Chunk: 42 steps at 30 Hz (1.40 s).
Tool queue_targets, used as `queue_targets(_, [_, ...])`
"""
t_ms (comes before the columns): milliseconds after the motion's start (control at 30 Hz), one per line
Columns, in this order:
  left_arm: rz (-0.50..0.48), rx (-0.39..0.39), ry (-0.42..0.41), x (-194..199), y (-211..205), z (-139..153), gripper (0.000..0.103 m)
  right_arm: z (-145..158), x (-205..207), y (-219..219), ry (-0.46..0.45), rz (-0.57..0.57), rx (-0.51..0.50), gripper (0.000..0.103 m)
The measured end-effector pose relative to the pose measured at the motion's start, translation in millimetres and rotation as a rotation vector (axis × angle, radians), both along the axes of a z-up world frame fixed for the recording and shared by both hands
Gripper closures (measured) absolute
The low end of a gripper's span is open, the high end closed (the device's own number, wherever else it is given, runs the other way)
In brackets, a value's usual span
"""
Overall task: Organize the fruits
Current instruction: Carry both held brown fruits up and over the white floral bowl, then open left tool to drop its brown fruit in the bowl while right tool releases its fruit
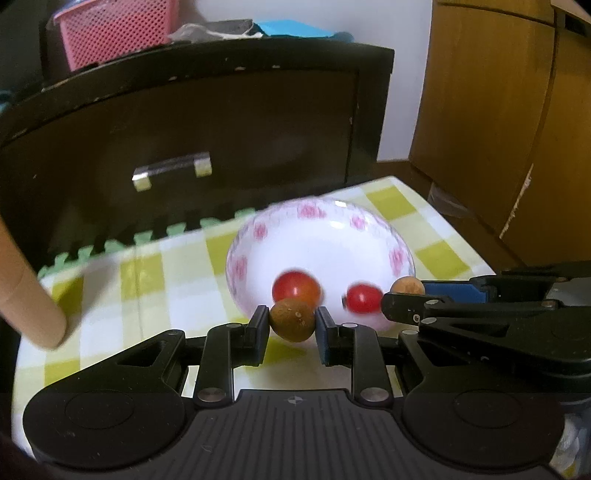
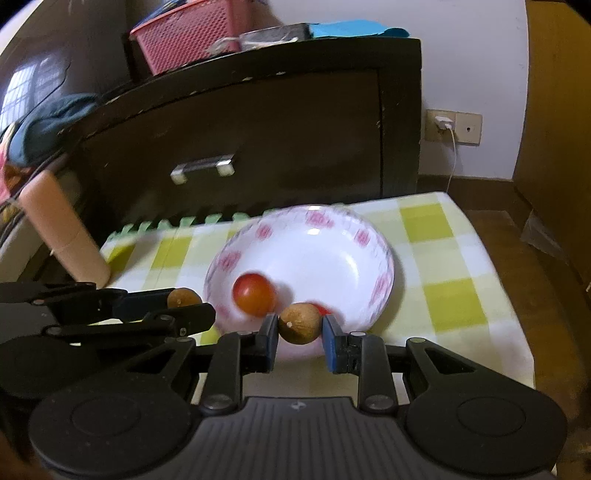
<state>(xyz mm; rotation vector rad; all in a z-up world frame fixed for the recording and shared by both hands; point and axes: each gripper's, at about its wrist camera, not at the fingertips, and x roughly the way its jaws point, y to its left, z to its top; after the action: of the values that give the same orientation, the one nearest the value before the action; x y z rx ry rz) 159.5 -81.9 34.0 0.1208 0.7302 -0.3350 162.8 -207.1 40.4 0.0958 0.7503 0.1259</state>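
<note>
A white bowl [image 1: 325,243] with pink flowers on its rim stands on the yellow-checked tablecloth [image 1: 110,273]. Two red cherry tomatoes [image 1: 295,286] [image 1: 364,298] lie inside it. My left gripper [image 1: 291,322] is shut on a brown longan [image 1: 291,319] at the bowl's near rim. My right gripper [image 1: 406,292] reaches in from the right, shut on a second longan [image 1: 407,285]. In the right wrist view, that longan [image 2: 300,323] hangs in my right gripper [image 2: 300,325] over the bowl [image 2: 325,258]. It half hides one tomato [image 2: 325,308]; the other tomato [image 2: 254,293] shows fully. My left gripper [image 2: 184,303] is at the left.
A beige cardboard tube [image 1: 29,295] stands at the cloth's left edge. Behind the table is a black cabinet [image 1: 221,129] with a metal drawer handle [image 1: 171,171] and a pink basket [image 1: 118,29] on top. A wooden wardrobe [image 1: 498,110] is at the right.
</note>
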Motion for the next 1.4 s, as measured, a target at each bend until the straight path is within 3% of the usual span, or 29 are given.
queue_targets(600, [0.022, 0.000, 0.037, 77.6, -14.8, -28.8, 0.071, -30.2, 75.1, -17.7, 0.021, -0.018, 0.059, 0.077])
queue_targets(1400, [0.039, 0.016, 0.050, 83.0, -10.3, -34.4, 0.066, -37.5, 79.8, -15.0, 0.019, -0.013, 0.047, 0.076])
